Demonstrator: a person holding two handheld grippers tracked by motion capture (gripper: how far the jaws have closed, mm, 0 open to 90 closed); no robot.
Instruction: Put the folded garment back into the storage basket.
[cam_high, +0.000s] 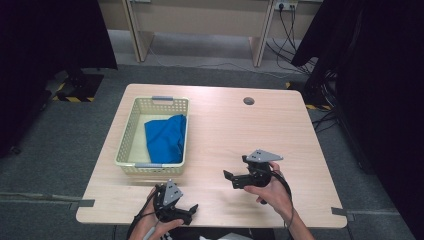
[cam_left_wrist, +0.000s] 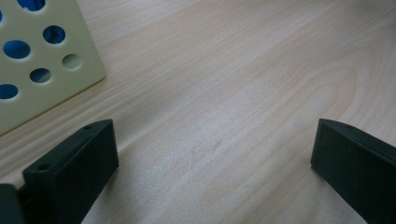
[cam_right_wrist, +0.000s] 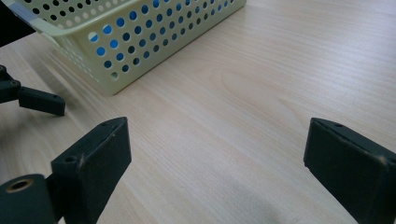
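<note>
The blue cloth (cam_high: 166, 138) lies in the basket (cam_high: 128, 134), apart from both grippers. The left gripper (cam_high: 189, 212) and right gripper (cam_high: 231, 180) stand wide, holding nothing.

Even, soft overhead light falls on the pale surface (cam_high: 215, 130) in the high view, while the room's edges sink into near black; shadows under the basket (cam_high: 129, 131) are faint. Both gripper views are bright and low in contrast; the near jaws look slightly soft, and the woodgrain between them smears.

1 basket (cam_high: 129, 134), 1 cloth (cam_high: 166, 138), 2 tongs (cam_high: 192, 210)
</note>
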